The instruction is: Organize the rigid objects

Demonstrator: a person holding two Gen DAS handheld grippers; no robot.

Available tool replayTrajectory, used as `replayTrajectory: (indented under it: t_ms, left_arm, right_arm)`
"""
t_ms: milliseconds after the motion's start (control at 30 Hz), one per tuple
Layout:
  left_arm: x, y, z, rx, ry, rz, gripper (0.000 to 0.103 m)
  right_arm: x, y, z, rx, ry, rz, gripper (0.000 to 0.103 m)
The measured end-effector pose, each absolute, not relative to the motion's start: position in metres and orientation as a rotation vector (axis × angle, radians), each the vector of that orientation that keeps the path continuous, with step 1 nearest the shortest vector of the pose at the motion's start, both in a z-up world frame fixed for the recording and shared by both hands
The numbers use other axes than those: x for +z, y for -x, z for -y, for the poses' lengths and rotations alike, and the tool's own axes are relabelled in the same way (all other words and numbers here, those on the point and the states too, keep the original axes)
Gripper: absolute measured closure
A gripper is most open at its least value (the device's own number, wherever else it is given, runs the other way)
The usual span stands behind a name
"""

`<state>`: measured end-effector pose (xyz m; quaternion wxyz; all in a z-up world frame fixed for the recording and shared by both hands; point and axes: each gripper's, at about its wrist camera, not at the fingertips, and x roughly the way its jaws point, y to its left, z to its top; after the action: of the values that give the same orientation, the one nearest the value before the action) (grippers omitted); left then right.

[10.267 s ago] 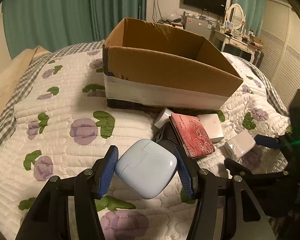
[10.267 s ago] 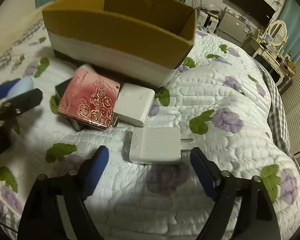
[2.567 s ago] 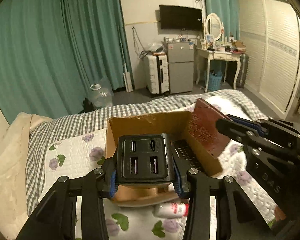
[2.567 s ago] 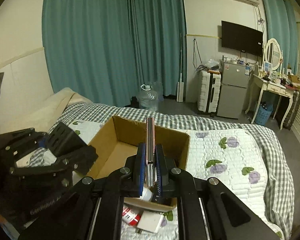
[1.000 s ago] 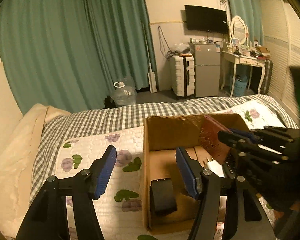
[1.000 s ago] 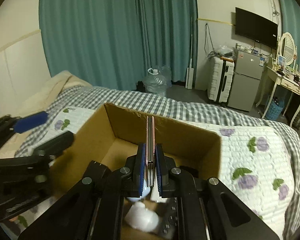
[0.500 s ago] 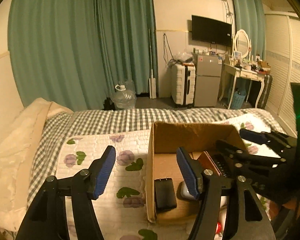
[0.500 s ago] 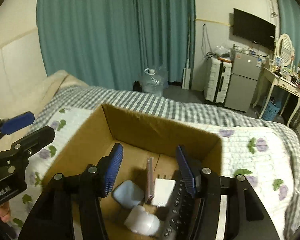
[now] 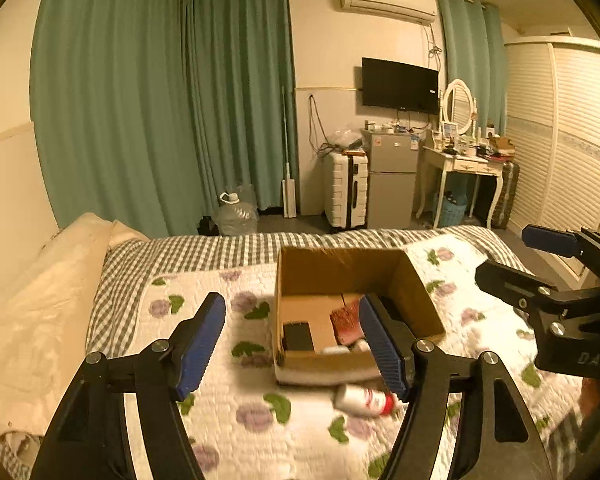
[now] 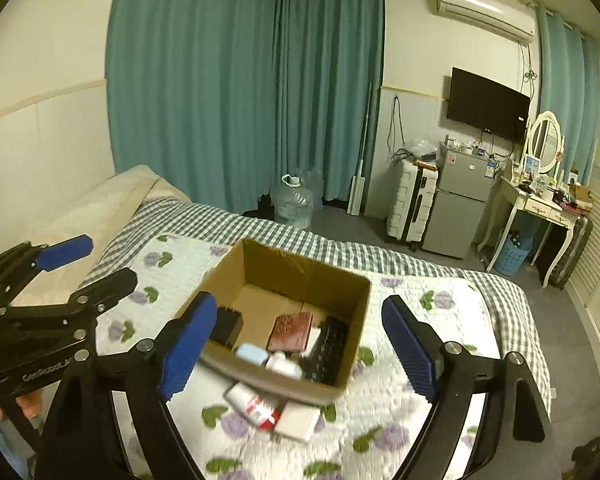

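An open cardboard box (image 9: 414, 292) (image 10: 342, 364) stands on the quilted bed. Inside it lie a black charger block (image 9: 297, 336) (image 10: 226, 326), a red embossed notebook (image 9: 346, 320) (image 10: 292, 331), a light blue case (image 10: 252, 354), a white bottle (image 10: 284, 365) and a black keyboard-like item (image 10: 328, 350). A red-and-white tube (image 9: 364, 400) (image 10: 254, 403) and a white box (image 10: 298, 424) lie on the quilt in front of the box. My left gripper (image 9: 296, 346) (image 10: 86, 264) is open and empty, held above the bed near the box. My right gripper (image 10: 300, 348) (image 9: 516, 254) is open and empty above the box.
The bed has a floral quilt (image 9: 260, 412) over a checked sheet (image 10: 320, 244), with a cream pillow (image 9: 40, 300) at the left. Beyond the bed are green curtains, a water jug (image 10: 292, 204), a white suitcase (image 9: 346, 190), a small fridge and a dressing table (image 9: 464, 168).
Both grippers have pulled up and back from the box, which now looks smaller. The red notebook released half a second ago has fallen flat inside the box.
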<state>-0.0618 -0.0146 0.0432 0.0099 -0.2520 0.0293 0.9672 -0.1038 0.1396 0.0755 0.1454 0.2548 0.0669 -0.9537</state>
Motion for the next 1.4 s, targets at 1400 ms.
replayTrajectory:
  t_ms: [1400]
  left_arm:
    - [-0.125,0.090,0.000,2.892,1.308,-0.145,0.031]
  right_arm:
    - [-0.162,0.170,-0.152,-2.605,-1.429,-0.015,0.051]
